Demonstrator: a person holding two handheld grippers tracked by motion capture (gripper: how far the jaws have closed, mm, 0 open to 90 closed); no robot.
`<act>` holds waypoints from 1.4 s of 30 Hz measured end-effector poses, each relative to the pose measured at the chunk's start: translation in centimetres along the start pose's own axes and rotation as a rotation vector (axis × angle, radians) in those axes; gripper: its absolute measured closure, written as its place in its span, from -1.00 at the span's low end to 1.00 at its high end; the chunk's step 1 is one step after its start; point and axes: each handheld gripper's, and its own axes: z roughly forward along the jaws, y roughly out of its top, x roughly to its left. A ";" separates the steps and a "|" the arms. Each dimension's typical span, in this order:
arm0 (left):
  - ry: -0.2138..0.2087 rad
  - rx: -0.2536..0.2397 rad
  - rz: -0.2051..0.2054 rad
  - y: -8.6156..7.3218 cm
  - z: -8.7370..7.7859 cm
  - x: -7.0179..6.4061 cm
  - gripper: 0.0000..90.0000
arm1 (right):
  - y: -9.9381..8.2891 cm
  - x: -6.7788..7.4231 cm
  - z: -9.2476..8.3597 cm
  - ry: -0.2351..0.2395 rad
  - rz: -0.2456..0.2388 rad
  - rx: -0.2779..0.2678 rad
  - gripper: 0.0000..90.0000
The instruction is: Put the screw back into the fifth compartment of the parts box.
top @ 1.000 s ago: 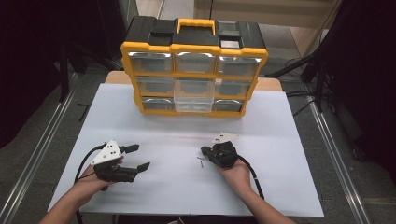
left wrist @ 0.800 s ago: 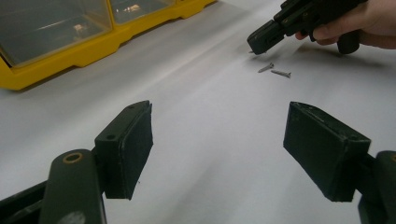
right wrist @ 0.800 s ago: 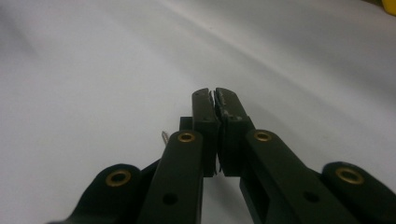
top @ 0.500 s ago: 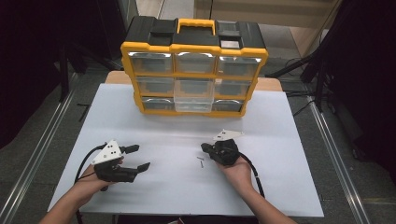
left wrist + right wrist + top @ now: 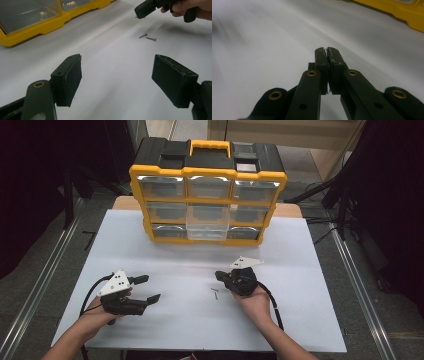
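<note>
White desk [image 5: 300,270] carried two screws [image 5: 215,293] near its middle, short of the yellow organizer [image 5: 207,200]. My right gripper [image 5: 220,276], jaws pressed shut on nothing, had lifted slightly off them; my left gripper [image 5: 147,289] waited wide open.

The surface [image 5: 200,320] is plain white. Just ahead of the black right gripper [image 5: 219,275] lie two small grey screws [image 5: 215,293]. The left gripper [image 5: 148,288] is black too — with a pale grey plate dotted with dark holes on top. Beyond both stands the drawer organizer [image 5: 207,195] — yellow frame and handle, black top, clear drawers. Brass-coloured rivets ring the right gripper's black arms.
</note>
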 end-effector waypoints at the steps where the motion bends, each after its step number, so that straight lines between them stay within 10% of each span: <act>1: -0.002 -0.004 -0.002 0.0 0.0 0.0 -0.47 | 0.0 0.0 0.0 -0.002 0.007 0.000 0.98; 42: 0.001 -0.010 -0.007 0.0 0.0 0.1 -0.47 | 3.1 0.1 -3.0 0.052 0.017 -0.103 0.98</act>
